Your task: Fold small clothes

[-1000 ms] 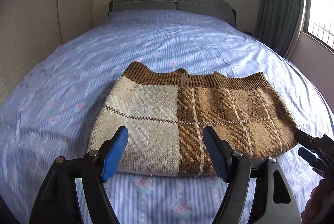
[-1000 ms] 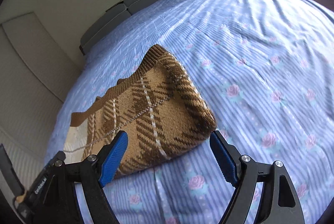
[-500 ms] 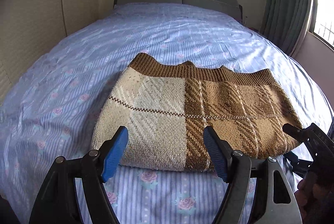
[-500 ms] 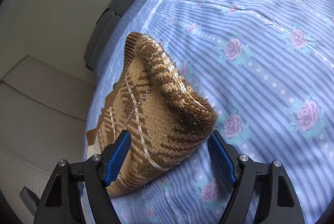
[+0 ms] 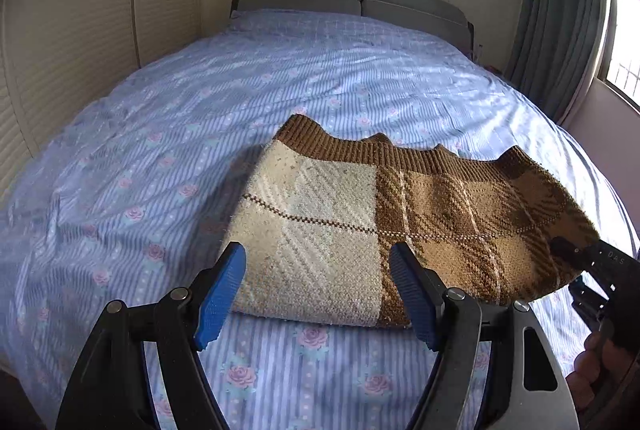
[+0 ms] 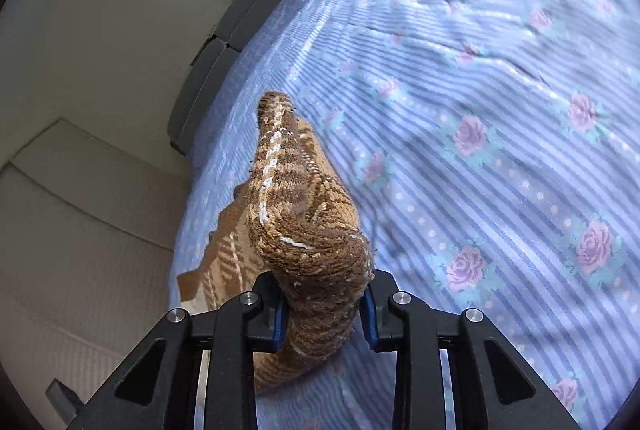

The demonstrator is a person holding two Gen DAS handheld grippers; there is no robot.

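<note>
Folded knit sweater [image 5: 400, 226] on the bed [image 5: 200, 133], lying directly ahead of the left claw [image 5: 318, 294] with its long axis running crosswise to that claw's fingers, cream half toward the left, brown half toward the right. Left claw: jaws apart, blue pads straddling the near edge of the cream half without touching it. Right claw [image 6: 324, 314]: jaws have just been closing and now stand clamped on the brown end of the sweater [image 6: 308, 230], which bulges out between the pads and rises off the bed. The right hand is thus the nearer one, already in contact; a fold toward the cream half would likely swing this end across the long axis. The left wrist view alone shows the whole garment, its ribbed band on the far side and the lifted right corner; the right wrist view alone shows the pinch itself, with the sweater's edge seen end-on
</note>
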